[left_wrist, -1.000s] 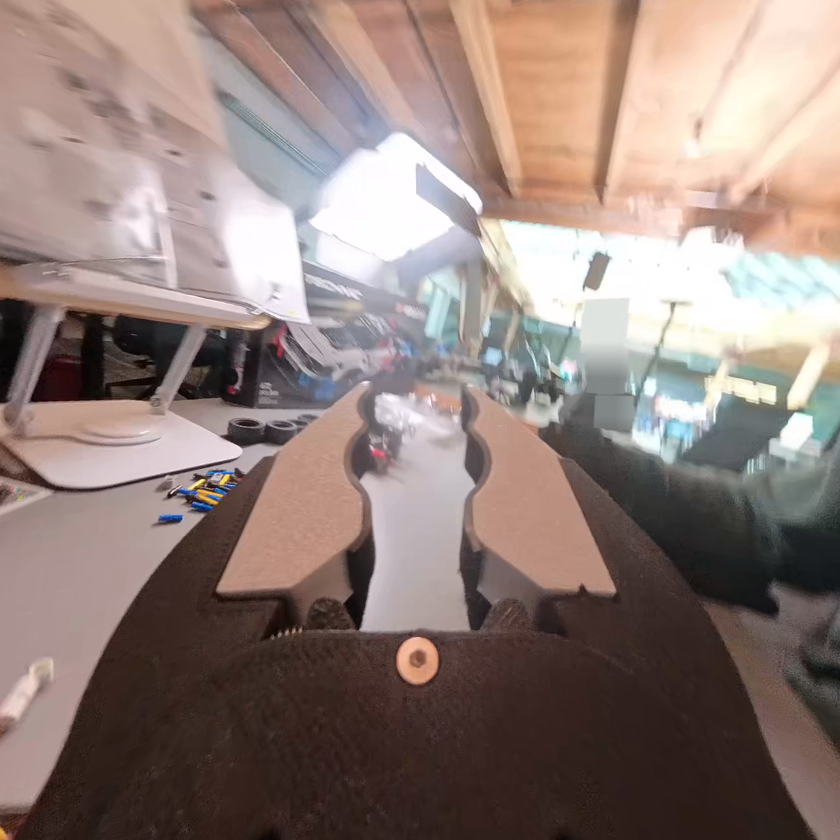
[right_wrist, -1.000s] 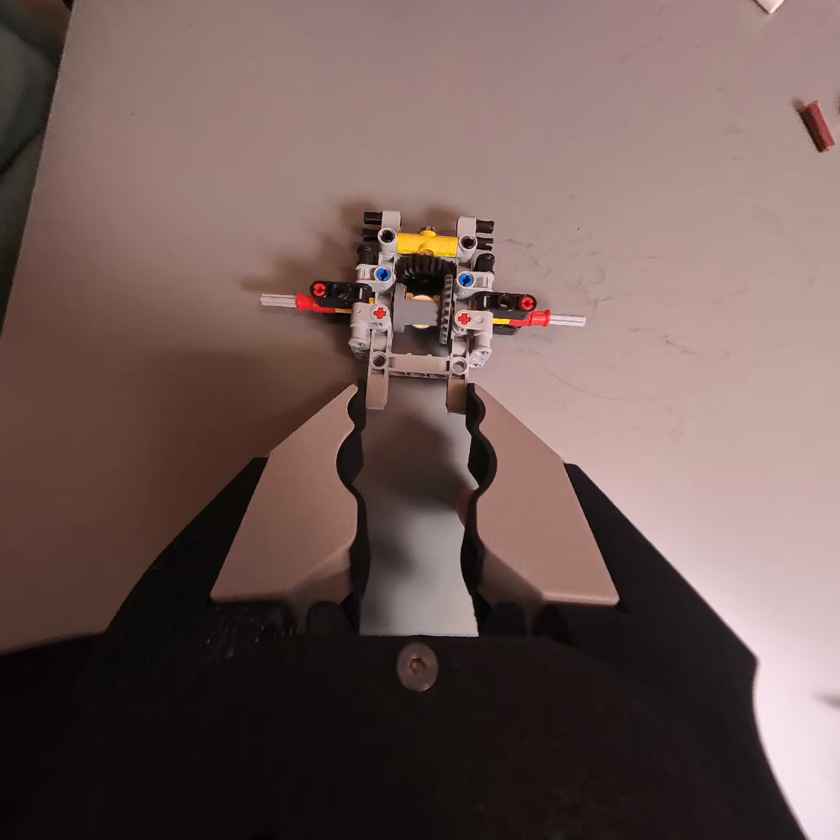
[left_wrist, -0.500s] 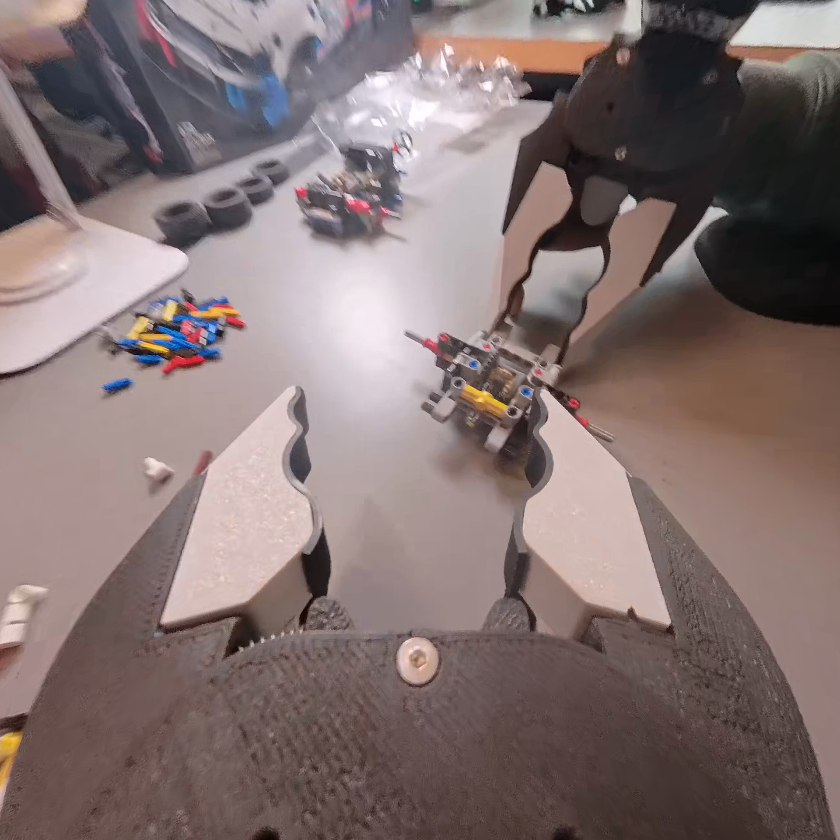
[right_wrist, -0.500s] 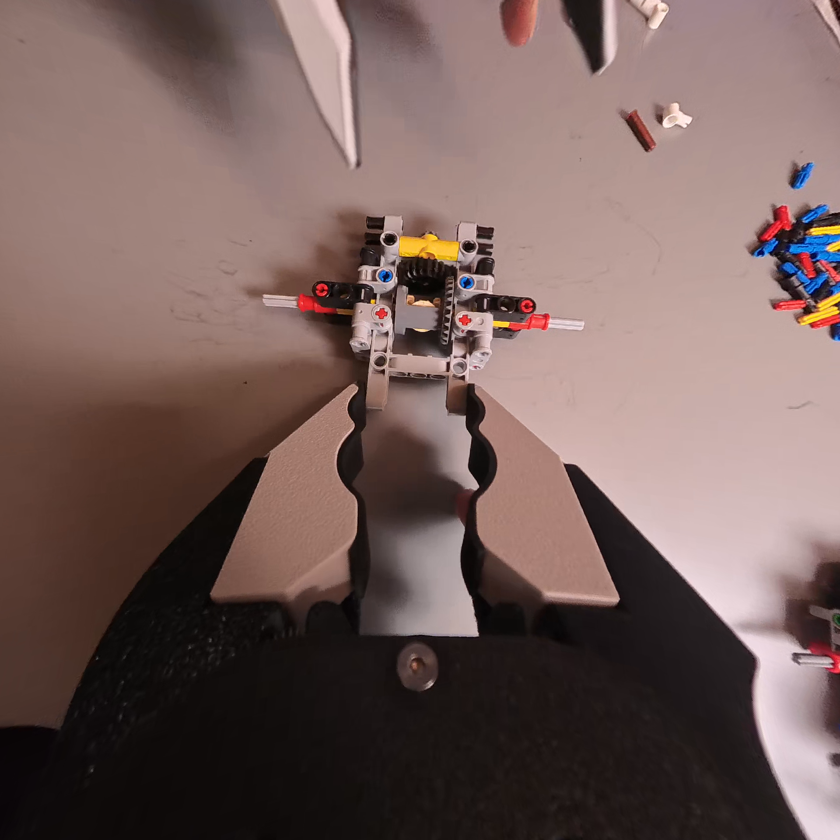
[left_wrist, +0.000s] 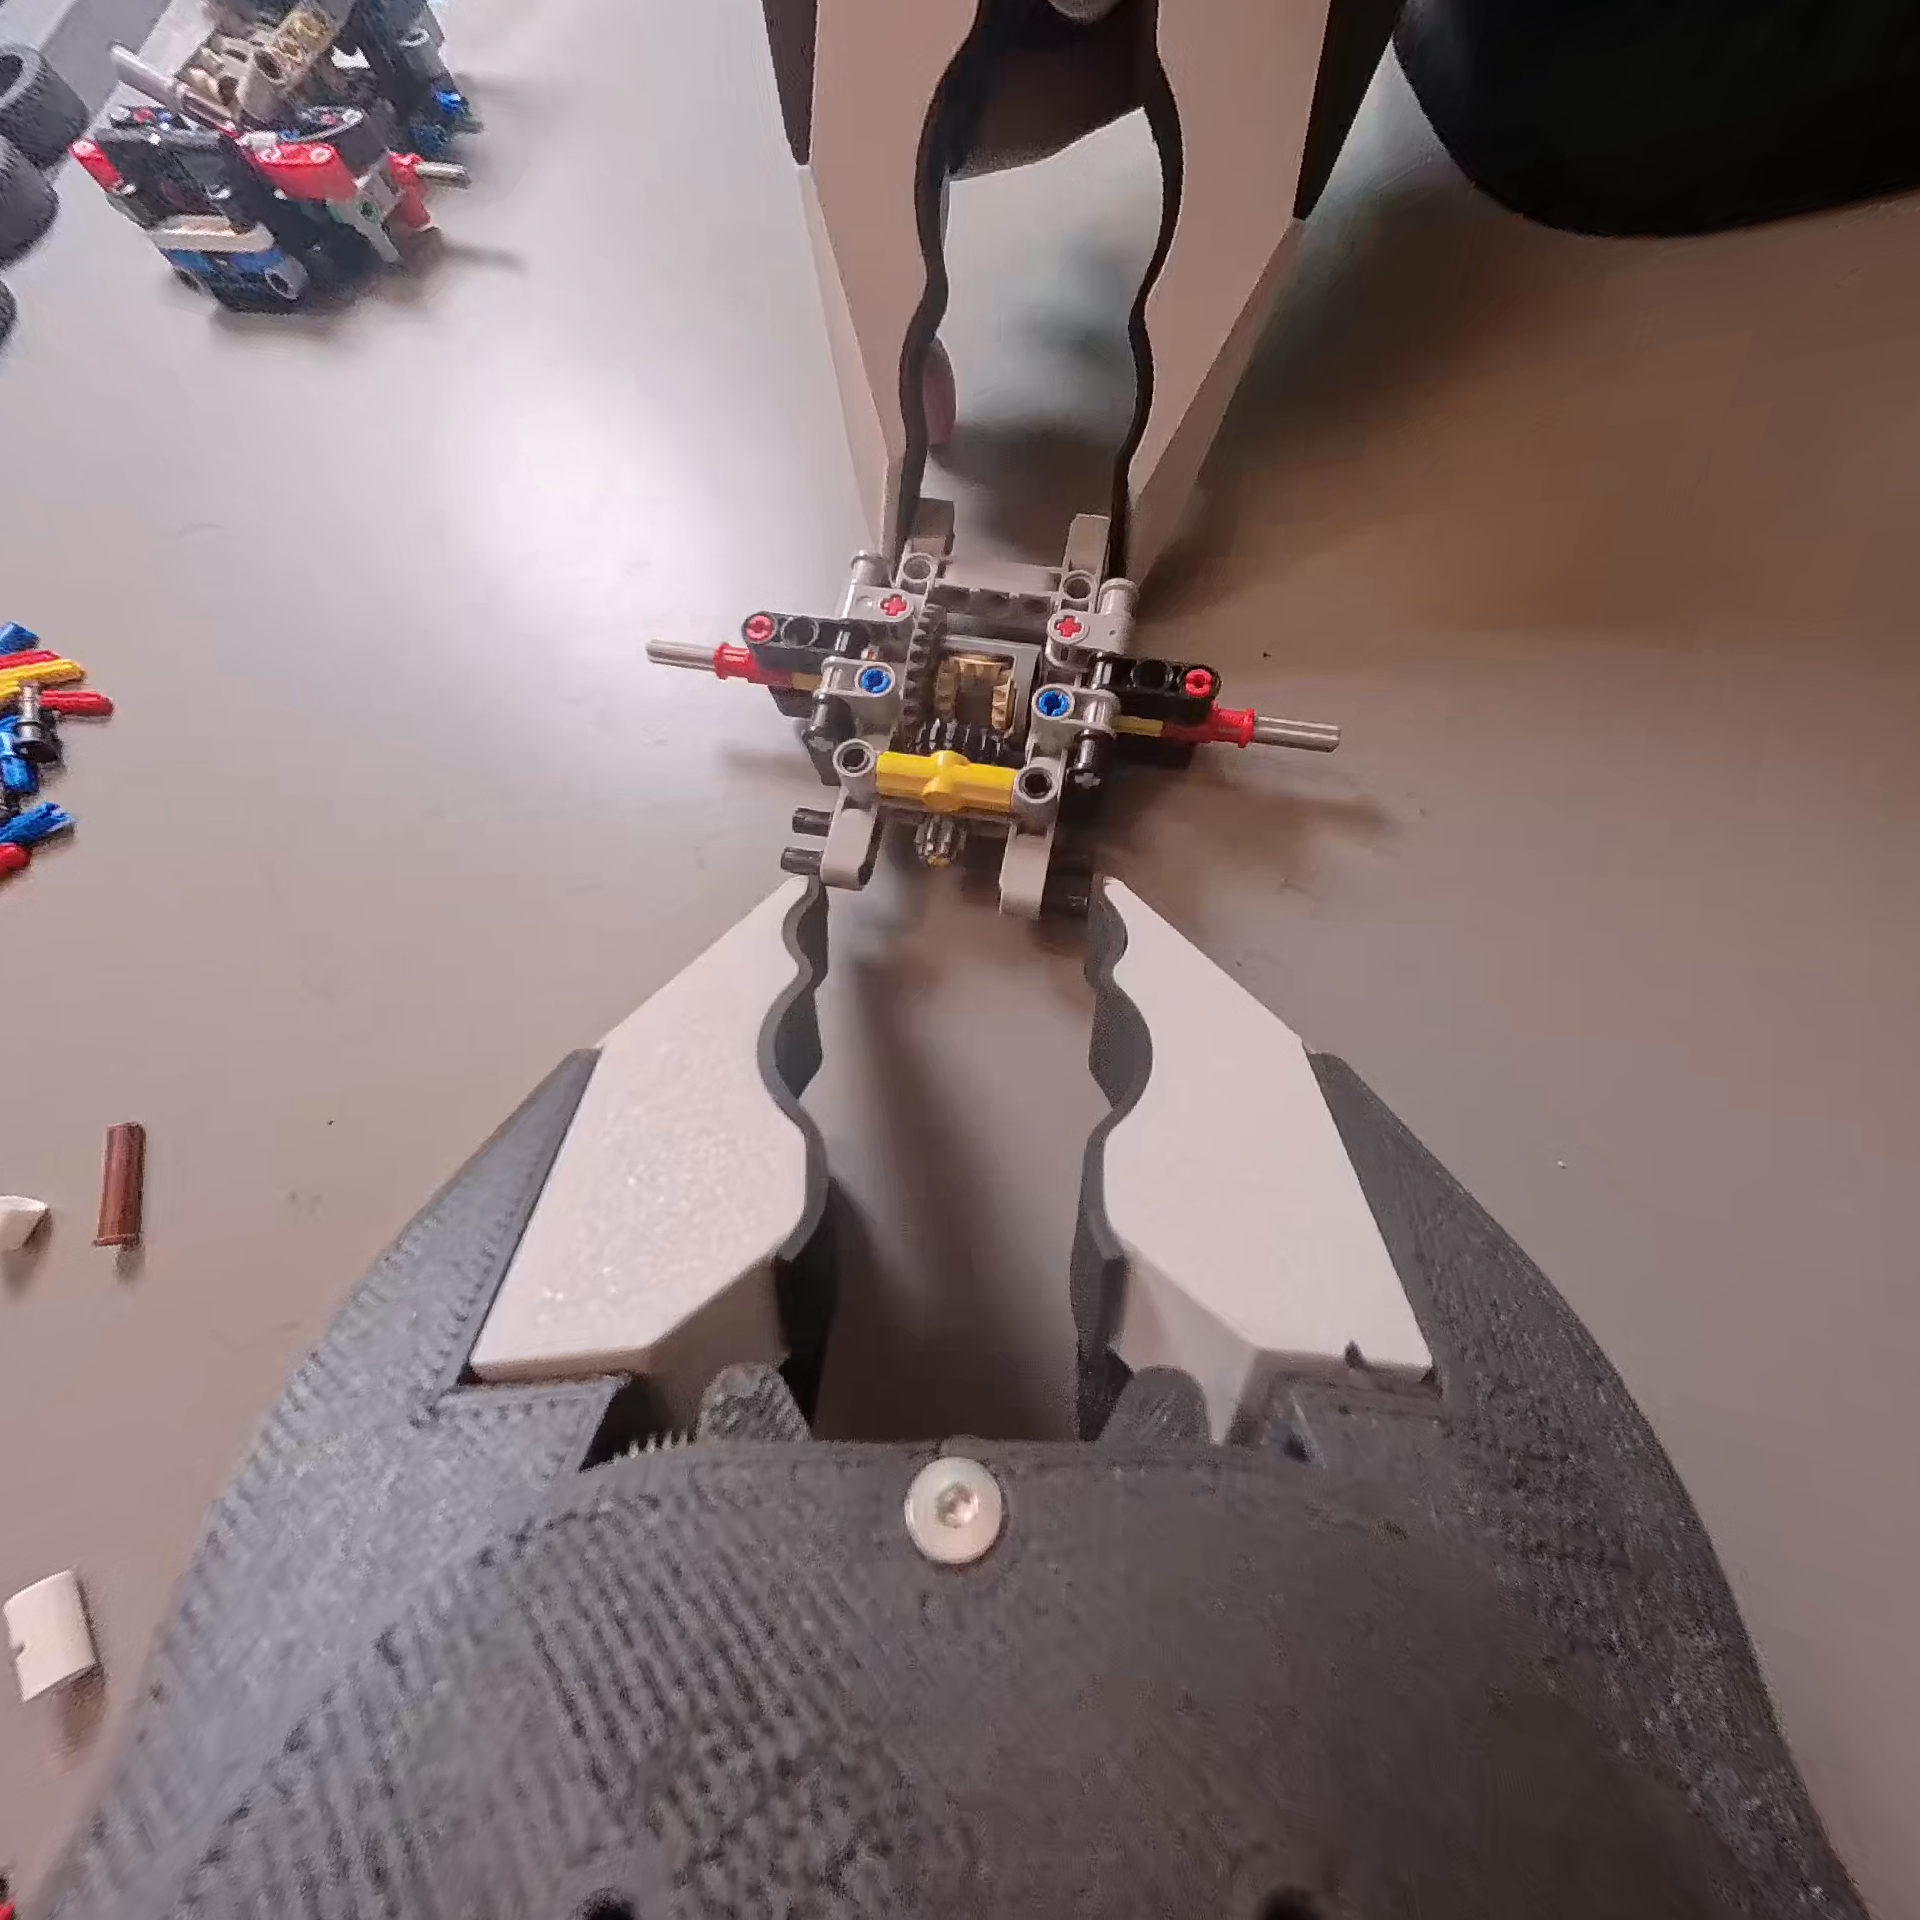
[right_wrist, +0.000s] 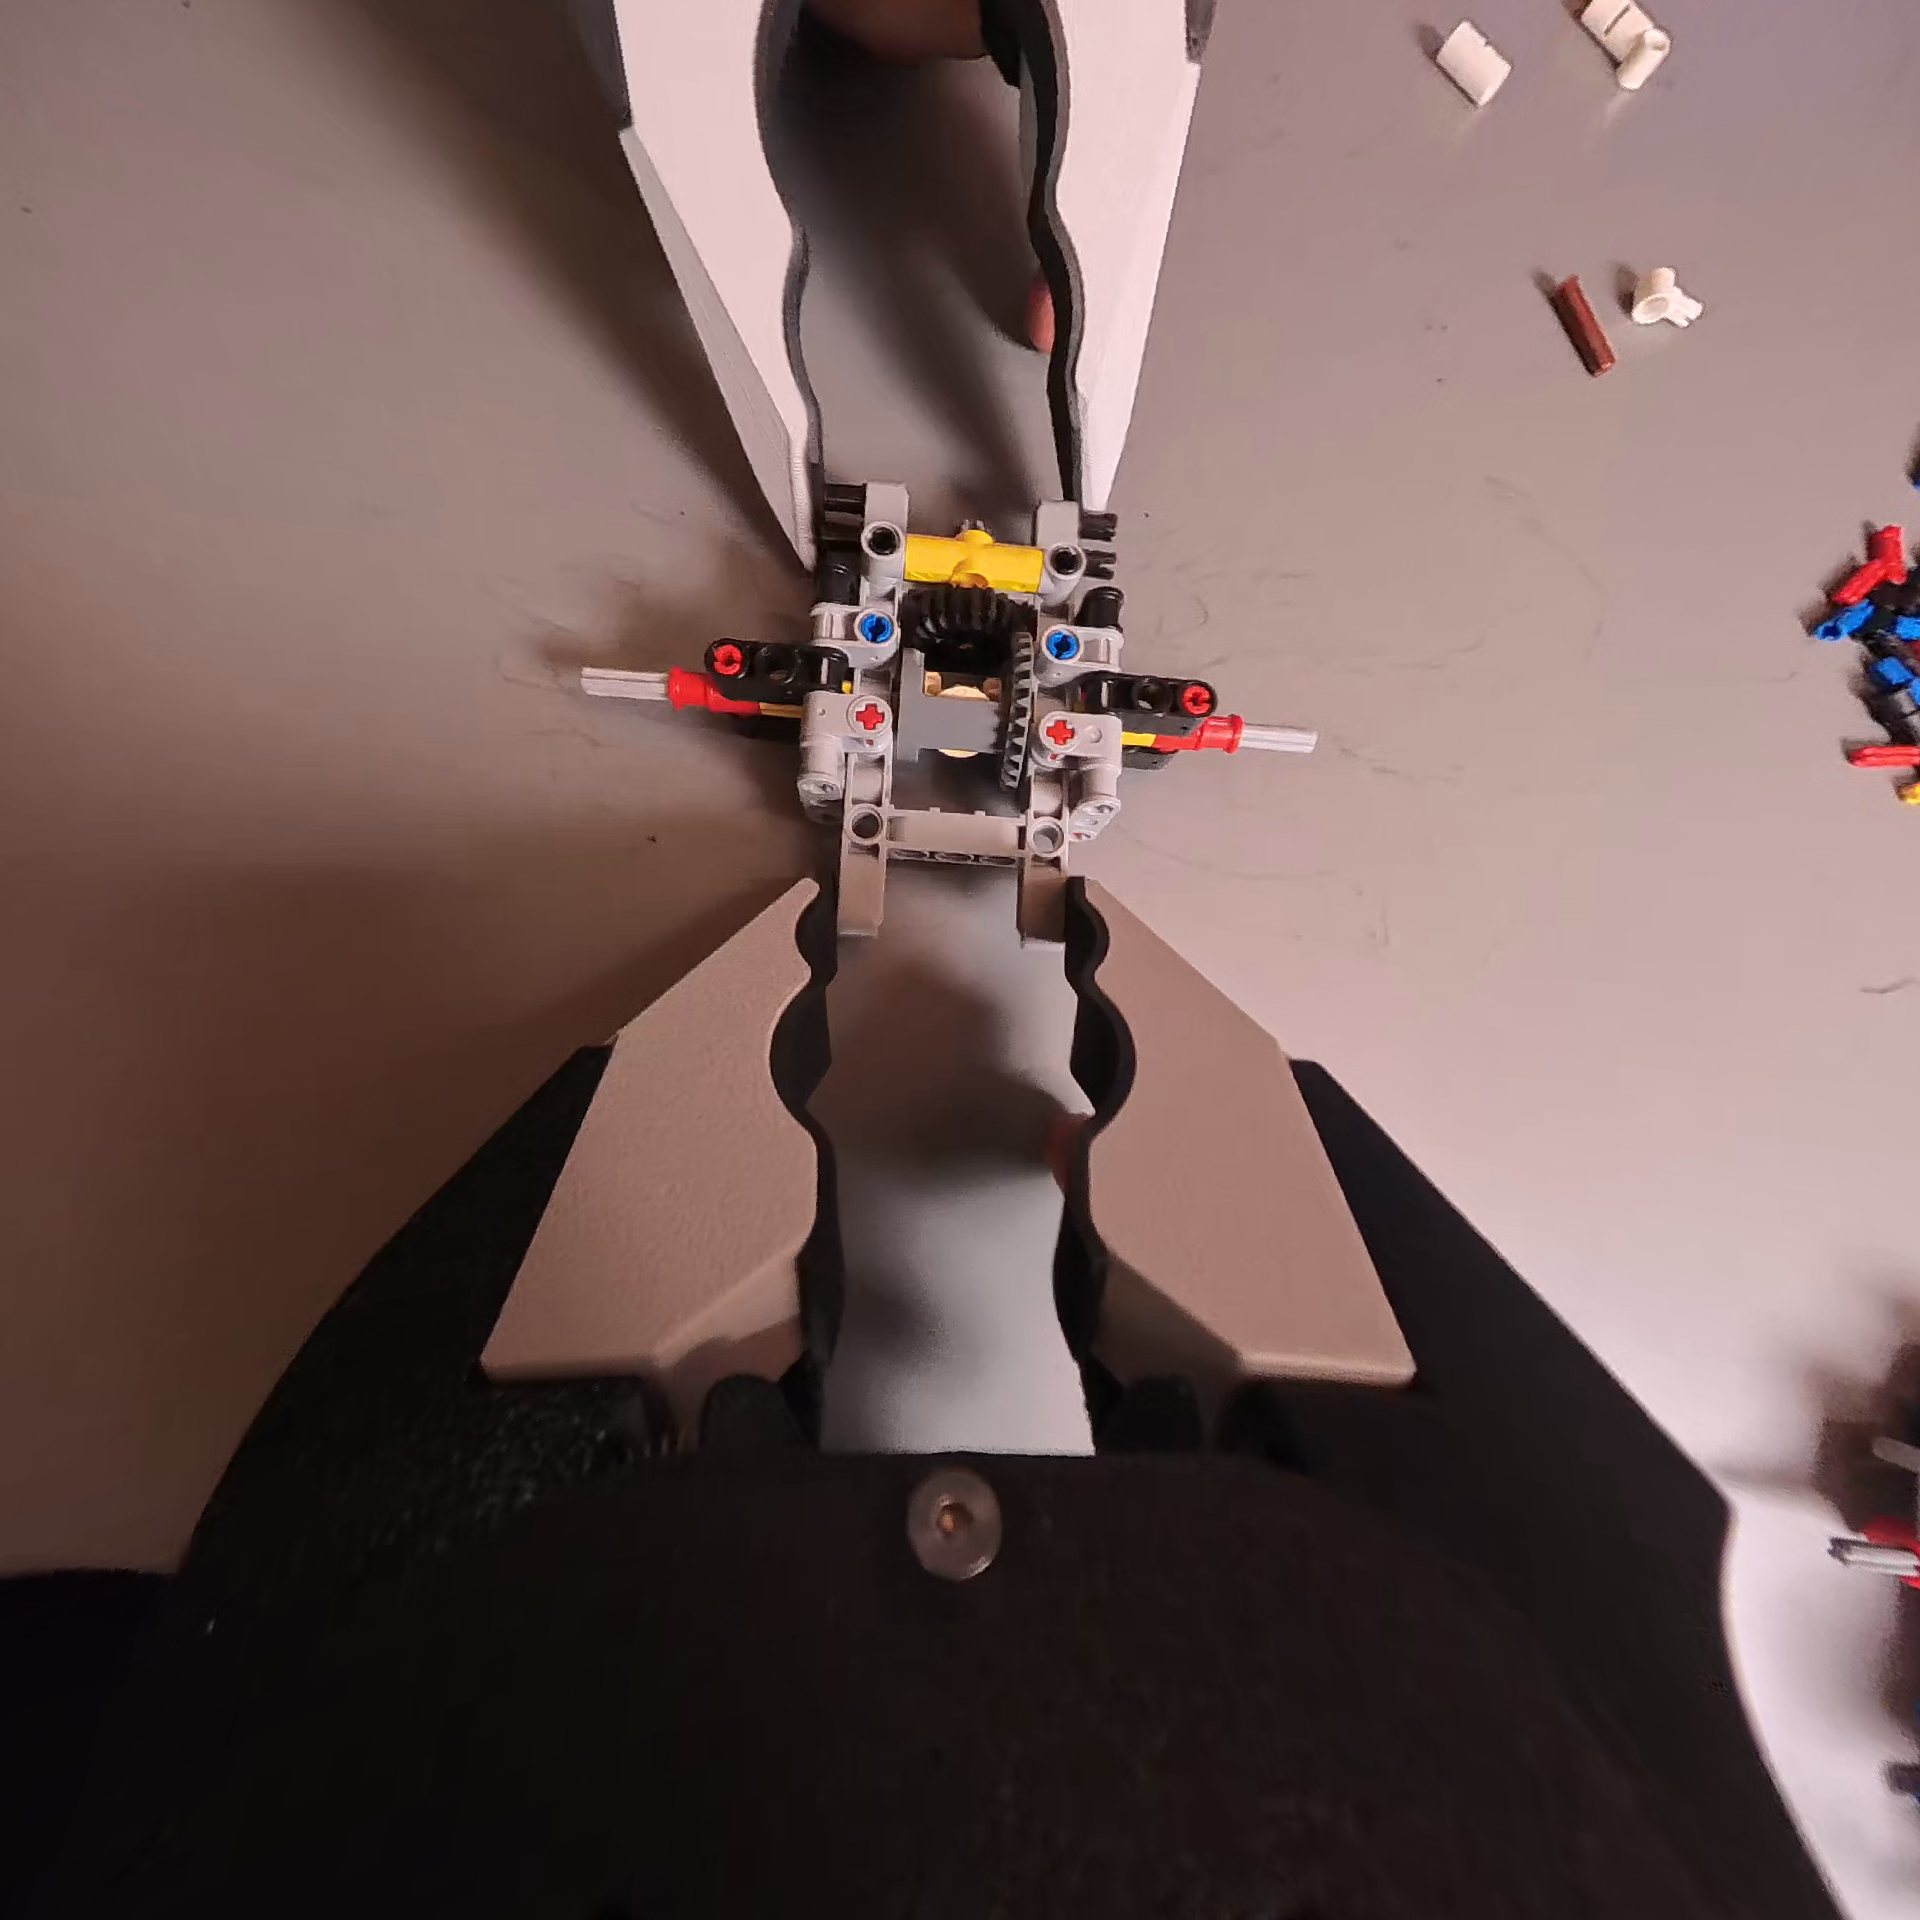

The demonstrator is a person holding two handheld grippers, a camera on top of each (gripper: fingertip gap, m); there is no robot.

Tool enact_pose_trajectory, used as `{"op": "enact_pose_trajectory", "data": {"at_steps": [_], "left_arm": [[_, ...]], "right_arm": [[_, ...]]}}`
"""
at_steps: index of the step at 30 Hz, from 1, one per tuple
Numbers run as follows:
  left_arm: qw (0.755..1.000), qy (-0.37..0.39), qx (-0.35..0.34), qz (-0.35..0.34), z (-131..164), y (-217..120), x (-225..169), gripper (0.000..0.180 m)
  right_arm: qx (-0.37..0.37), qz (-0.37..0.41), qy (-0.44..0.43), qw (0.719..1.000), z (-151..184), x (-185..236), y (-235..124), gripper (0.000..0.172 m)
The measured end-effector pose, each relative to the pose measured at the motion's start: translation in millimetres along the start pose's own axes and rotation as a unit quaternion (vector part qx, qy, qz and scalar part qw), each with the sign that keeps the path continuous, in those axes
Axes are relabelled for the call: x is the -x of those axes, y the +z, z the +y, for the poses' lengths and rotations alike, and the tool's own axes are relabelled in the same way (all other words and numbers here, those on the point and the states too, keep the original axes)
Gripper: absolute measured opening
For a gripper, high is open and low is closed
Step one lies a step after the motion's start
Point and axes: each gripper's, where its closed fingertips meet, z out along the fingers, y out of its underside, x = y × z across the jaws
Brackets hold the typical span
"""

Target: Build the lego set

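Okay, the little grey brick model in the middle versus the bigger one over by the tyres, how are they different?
The small model is mostly grey with a yellow bar. The bigger model is mostly black with red and blue parts.

The small model lies flat between the left gripper and the right gripper. The bigger model stands taller, far from both, beside the tyres.

Both are brick-built and rest on the grey table.

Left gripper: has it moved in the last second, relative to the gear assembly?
Yes. The left gripper swung down from facing the room and closed in on the gear assembly, fingertips now at its yellow-bar end, opposite the right gripper.
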Motion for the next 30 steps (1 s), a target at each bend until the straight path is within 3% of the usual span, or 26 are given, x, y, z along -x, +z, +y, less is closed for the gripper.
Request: {"op": "enact_pose_trajectory", "data": {"at_steps": [1, 9, 12, 15, 18, 20, 22, 27, 30], "left_arm": [[1.0, -0.001, 0.0, -0.006, 0, 0, 1, 0.049], [0.999, -0.002, -0.024, -0.049, -6, -3, 15, 0.049], [0.994, -0.044, -0.088, -0.041, -22, -15, 21, 0.059], [0.976, -0.089, -0.184, -0.078, -43, -43, 47, 0.064], [0.942, -0.085, -0.256, -0.2, -55, -87, 101, 0.056], [0.911, -0.079, -0.273, -0.3, -61, -125, 150, 0.043], [0.878, -0.102, -0.306, -0.353, -71, -165, 195, 0.033], [0.818, -0.181, -0.332, -0.433, -80, -228, 308, 0.015], [0.803, -0.187, -0.321, -0.466, -83, -241, 363, 0.01]], "right_arm": [[0.001, 0.006, 0.003, 1.0, 0, -2, 0, 0.043], [-0.015, 0.05, 0.025, 0.998, 1, -21, 1, 0.046], [-0.019, 0.057, 0.035, 0.998, 2, -25, 0, 0.055], [-0.069, 0.061, 0.061, 0.994, -10, -31, -10, 0.066], [-0.194, 0.095, 0.117, 0.969, -41, -52, -40, 0.066], [-0.268, 0.148, 0.165, 0.938, -53, -77, -65, 0.055], [-0.31, 0.2, 0.208, 0.906, -53, -98, -83, 0.045], [-0.322, 0.303, 0.218, 0.87, -39, -113, -105, 0.019], [-0.323, 0.323, 0.222, 0.862, -34, -108, -109, 0.009]]}}
